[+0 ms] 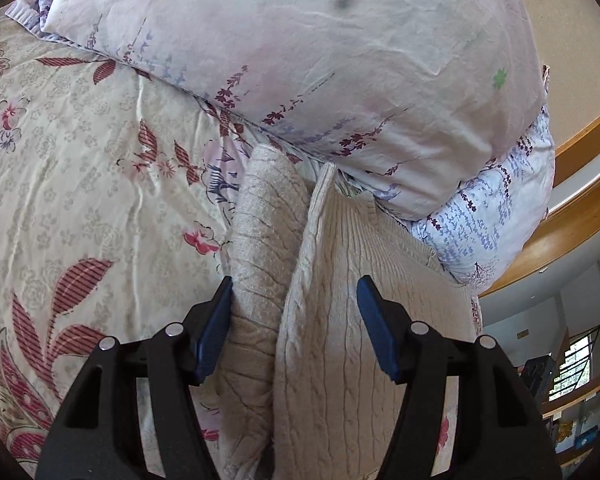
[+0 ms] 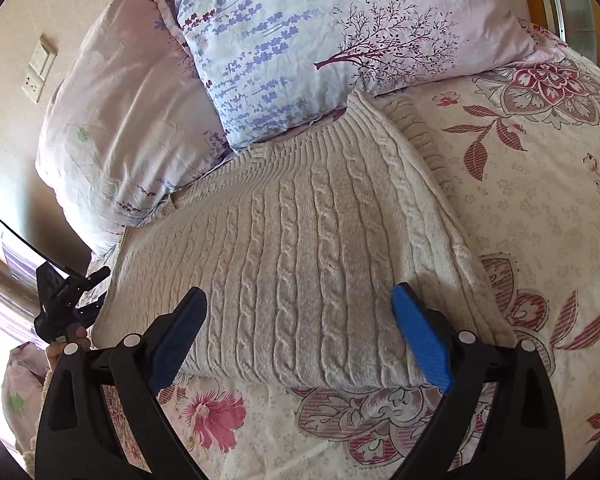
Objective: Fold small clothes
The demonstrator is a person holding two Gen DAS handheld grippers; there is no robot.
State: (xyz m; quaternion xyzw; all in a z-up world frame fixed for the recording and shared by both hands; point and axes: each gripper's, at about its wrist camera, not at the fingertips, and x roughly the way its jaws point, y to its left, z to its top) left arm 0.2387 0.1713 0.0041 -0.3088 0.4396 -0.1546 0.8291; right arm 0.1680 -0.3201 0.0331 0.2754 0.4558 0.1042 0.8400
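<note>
Right gripper (image 2: 298,336): jaws wide apart, clamped on nothing, hovering over near edge of cable-knit sweater (image 2: 300,248).
Left gripper (image 1: 296,328): jaws partly apart, raised sweater fold (image 1: 268,240) standing between them, left pad touching knit, grip uncertain.
Sweater: on floral bedspread (image 2: 540,208), cables running lengthwise away from both jaws.
Beyond: ribbed hem against pillows (image 2: 300,40).
Nearer hand: left, judging by contact.

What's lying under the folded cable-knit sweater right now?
The cable-knit sweater rests on the floral bedspread, its ribbed edge against the pillows. Whatever lies beneath its folded layers is covered.
</note>
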